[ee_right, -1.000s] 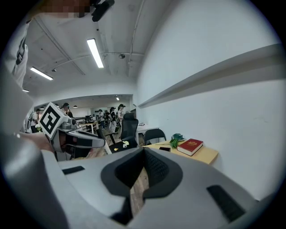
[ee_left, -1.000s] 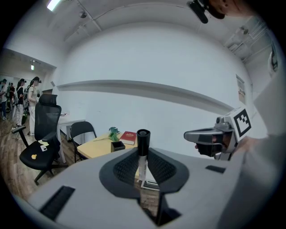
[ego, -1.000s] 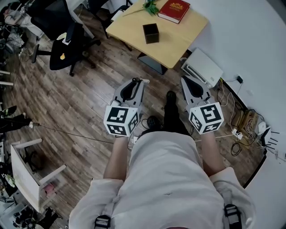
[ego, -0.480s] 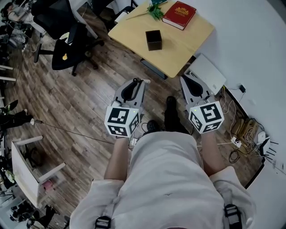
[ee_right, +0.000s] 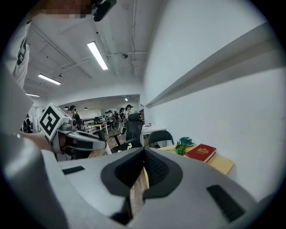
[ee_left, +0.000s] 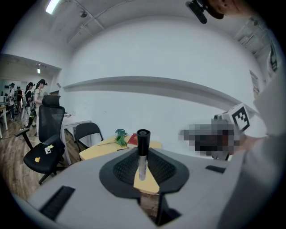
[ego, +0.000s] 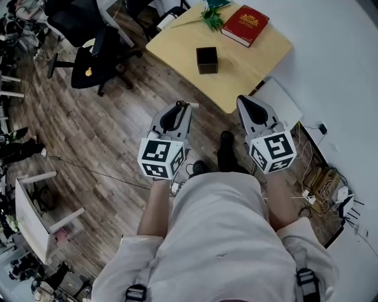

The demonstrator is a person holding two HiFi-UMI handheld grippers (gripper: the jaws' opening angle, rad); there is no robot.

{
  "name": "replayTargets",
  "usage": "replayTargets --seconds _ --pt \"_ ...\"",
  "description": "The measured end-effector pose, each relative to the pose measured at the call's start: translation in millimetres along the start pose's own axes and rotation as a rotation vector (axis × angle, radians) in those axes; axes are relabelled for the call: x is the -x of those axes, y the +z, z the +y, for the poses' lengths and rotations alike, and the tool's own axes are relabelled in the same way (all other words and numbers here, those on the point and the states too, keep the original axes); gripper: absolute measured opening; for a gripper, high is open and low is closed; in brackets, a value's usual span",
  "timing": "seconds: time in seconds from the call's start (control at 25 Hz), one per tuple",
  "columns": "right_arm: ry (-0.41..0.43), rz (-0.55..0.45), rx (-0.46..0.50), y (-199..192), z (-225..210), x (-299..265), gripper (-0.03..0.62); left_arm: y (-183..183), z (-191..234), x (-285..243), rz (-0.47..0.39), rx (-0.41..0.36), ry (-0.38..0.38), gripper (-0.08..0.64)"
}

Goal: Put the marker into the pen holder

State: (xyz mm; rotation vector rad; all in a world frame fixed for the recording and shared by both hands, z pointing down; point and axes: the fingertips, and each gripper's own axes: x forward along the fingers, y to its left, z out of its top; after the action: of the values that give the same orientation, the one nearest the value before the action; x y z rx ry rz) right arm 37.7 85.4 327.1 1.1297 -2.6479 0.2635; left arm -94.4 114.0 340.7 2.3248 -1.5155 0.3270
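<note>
While the person stands on the wooden floor just short of the desk, the head view looks down on both grippers held out side by side in front of the body. The left gripper has the marker poking out at its tip, and the right gripper points the same way, towards the desk. On the pale desktop sits the pen holder, a small black open box, standing alone and well apart from both grippers. Farther back lie a red book and a green plant near the far edge. A black office chair stands off to the left, a white box sits on the floor beside the desk, and cables trail along the wall.

From the left gripper view, the fingers are clamped on the marker, which stands upright between them with its black cap on top. Past it the desk shows with the book and plant, and the right gripper appears at the right, partly blurred.

From the right gripper view, its fingers are pressed together with nothing between them. The book, the plant and the desk's corner lie ahead to the right, and the left gripper is alongside at the left.
</note>
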Motion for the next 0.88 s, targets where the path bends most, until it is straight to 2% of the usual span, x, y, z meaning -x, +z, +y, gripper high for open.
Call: replayTargets --seconds 0.36,0.88 --pt "0.070 0.014 0.001 6 -39 -28 0.000 14 4 -42 0.020 0.013 0.058 0.060" --pt "0.165 0.015 -0.012 3 -99 -49 0.000 21 -14 -100 0.045 0.021 0.131 0.060"
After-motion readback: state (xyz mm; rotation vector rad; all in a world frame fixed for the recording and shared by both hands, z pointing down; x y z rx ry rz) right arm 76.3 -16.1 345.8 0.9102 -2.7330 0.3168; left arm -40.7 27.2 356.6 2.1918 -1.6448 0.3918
